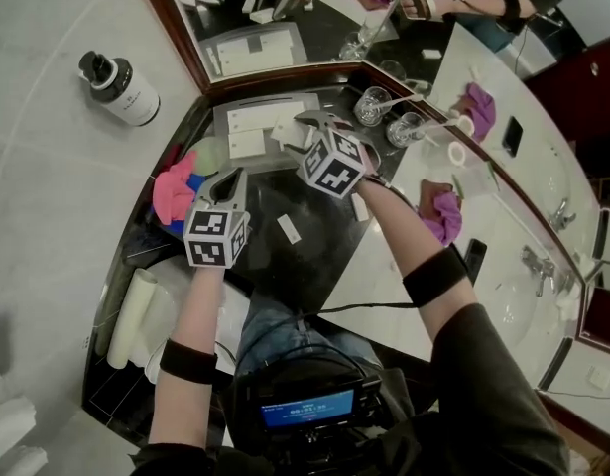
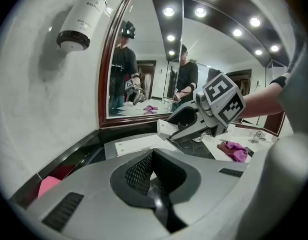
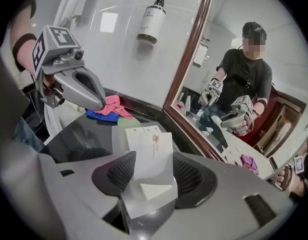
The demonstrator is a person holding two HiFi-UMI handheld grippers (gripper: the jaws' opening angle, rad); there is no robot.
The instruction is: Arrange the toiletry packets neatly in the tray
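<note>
A grey tray (image 1: pixel 218 127) stands on the black counter below the mirror, with white packets (image 1: pixel 265 117) lying flat in it. My right gripper (image 1: pixel 303 122) hovers over the tray's right part, shut on a white toiletry packet (image 3: pixel 151 144) that stands upright between its pads; the same packet (image 2: pixel 166 129) shows in the left gripper view. My left gripper (image 1: pixel 230 178) hangs left of it and nearer the counter's front, shut with nothing in it (image 2: pixel 152 156). Two loose white packets (image 1: pixel 289 228) (image 1: pixel 359 206) lie on the counter.
Two drinking glasses (image 1: pixel 372 105) stand right of the tray. A pink cloth (image 1: pixel 174 191) on a blue one lies left of it, and a purple cloth (image 1: pixel 443 211) on the white counter. A pump bottle (image 1: pixel 121 87) hangs on the wall, a rolled towel (image 1: pixel 136 315) lies front left.
</note>
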